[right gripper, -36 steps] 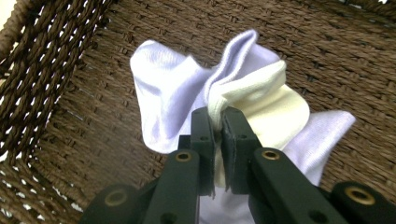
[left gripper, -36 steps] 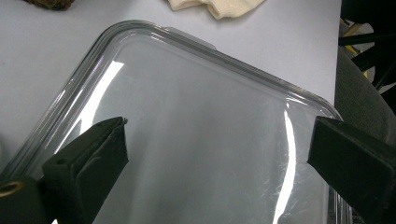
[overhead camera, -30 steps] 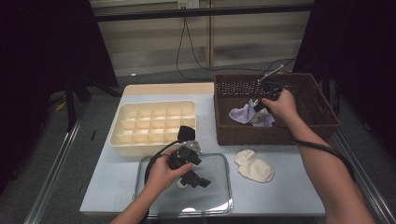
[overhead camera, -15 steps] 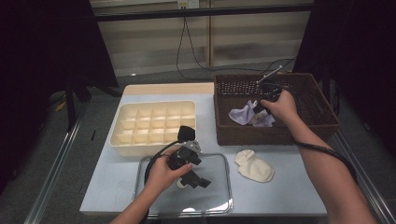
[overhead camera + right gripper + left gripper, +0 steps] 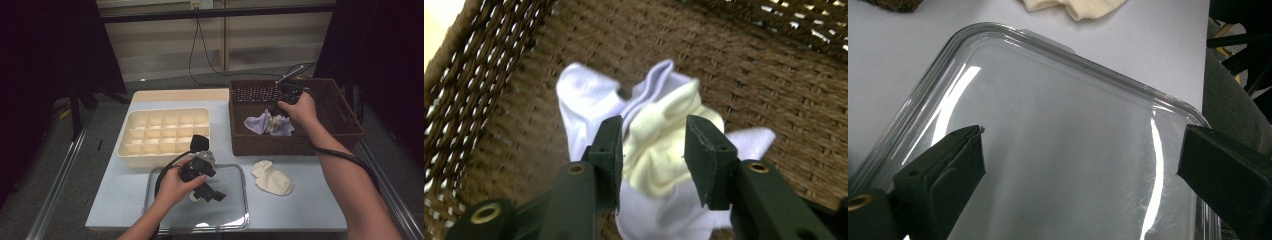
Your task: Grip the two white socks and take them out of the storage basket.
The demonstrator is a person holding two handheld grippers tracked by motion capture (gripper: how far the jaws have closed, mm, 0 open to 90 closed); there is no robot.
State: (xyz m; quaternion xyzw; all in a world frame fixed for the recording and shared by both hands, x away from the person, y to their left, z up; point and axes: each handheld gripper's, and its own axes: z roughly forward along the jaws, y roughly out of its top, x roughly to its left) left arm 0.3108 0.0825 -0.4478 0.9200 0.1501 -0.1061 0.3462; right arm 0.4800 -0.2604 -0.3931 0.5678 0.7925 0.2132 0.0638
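Observation:
In the brown wicker basket [image 5: 295,145] at the right lies a pale lavender sock [image 5: 256,123] with a cream sock [image 5: 275,123] bunched on it. My right gripper [image 5: 280,114] reaches down into the basket over them. In the right gripper view its jaws [image 5: 654,145] have just been opening and now straddle the cream sock [image 5: 664,125] with a gap at each pad; the lavender sock [image 5: 579,105] spreads beneath. My left gripper [image 5: 212,192] hovers over a clear plastic tray [image 5: 235,212] near the front edge, jaws wide apart [image 5: 1080,160] with nothing between them.
Another cream sock [image 5: 272,177] lies on the light blue table between the basket and the clear tray [image 5: 1048,47]. A cream divided organiser [image 5: 165,132] with several compartments stands at the left. Black cables trail from both grippers.

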